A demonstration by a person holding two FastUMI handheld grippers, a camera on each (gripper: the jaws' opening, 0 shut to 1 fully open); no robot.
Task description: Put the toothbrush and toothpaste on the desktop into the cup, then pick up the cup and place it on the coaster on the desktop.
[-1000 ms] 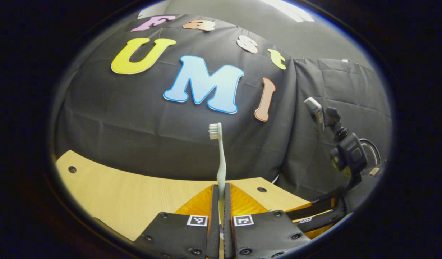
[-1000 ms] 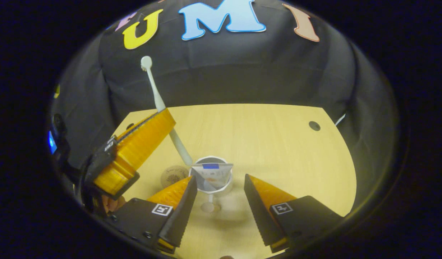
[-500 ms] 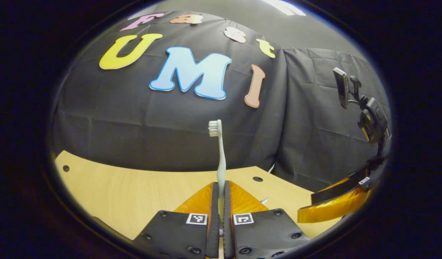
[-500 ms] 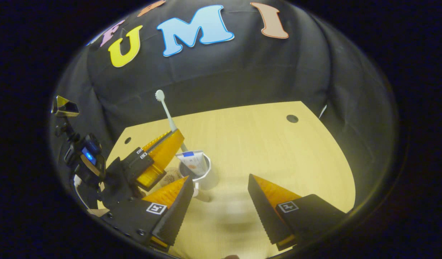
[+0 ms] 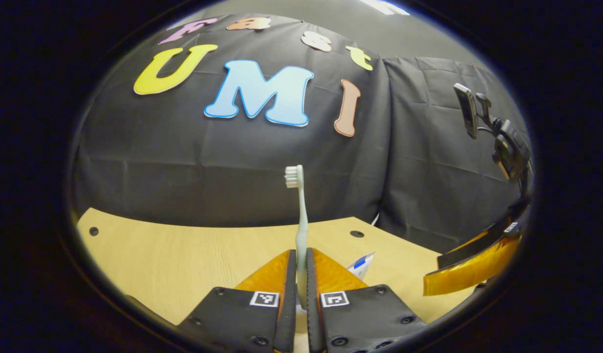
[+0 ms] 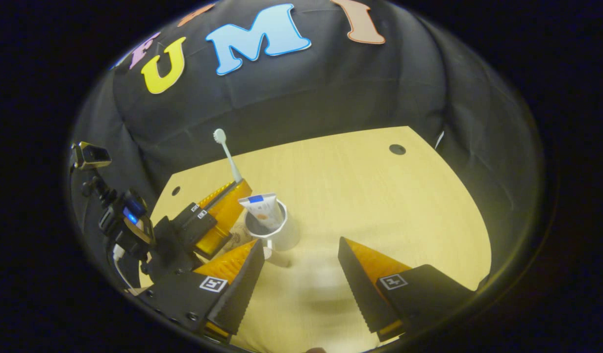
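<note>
Pinching toothbrush (image 5: 301,230) in left gripper (image 5: 301,274), fingers pressed on handle; long axis near upright, bristle head up, handle down beside cup (image 6: 272,230). Toothpaste (image 6: 262,210) standing in cup, flat end up. Right gripper (image 6: 301,264) spread wide, holding nothing, just short of cup on desktop (image 6: 380,196).

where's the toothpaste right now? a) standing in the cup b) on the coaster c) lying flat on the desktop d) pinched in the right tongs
a: in the right gripper view the toothpaste stands upright inside the white cup on the desktop, while the right tongs are open with nothing between them and the left tongs pinch the toothbrush.
</note>
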